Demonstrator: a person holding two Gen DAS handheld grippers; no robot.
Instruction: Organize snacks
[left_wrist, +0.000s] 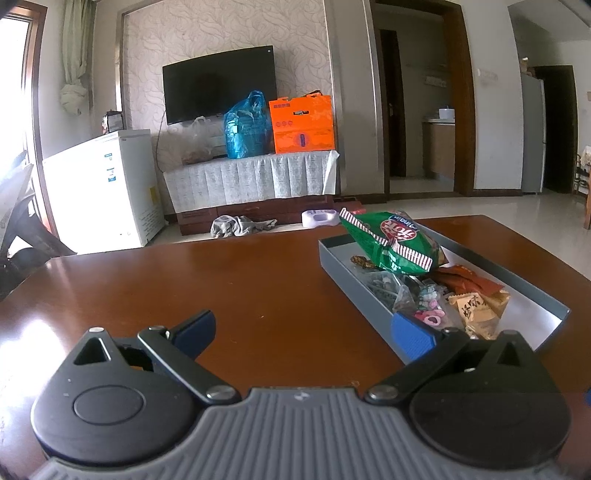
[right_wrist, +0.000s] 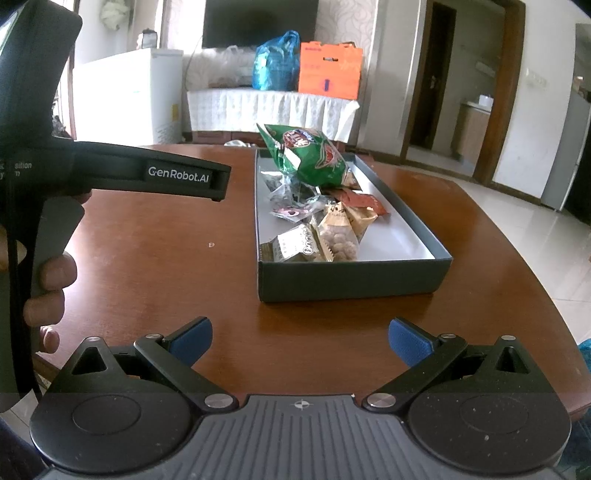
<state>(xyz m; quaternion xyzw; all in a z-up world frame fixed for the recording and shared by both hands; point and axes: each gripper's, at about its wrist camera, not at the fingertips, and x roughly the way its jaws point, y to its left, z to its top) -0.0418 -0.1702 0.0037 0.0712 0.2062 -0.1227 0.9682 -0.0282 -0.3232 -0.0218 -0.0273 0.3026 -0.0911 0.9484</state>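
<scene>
Both grippers, left (left_wrist: 303, 332) and right (right_wrist: 301, 339), hover over the brown table (right_wrist: 147, 258) with jaws spread wide, holding nothing. Snack packets (right_wrist: 332, 236) lie in the grey box (right_wrist: 351, 280), a green bag (right_wrist: 310, 158) on top.

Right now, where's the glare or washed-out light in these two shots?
Left wrist view: window light blows out the white freezer and sheens the table. Right wrist view: the freezer is overexposed too; straight edges bow from fisheye.
</scene>
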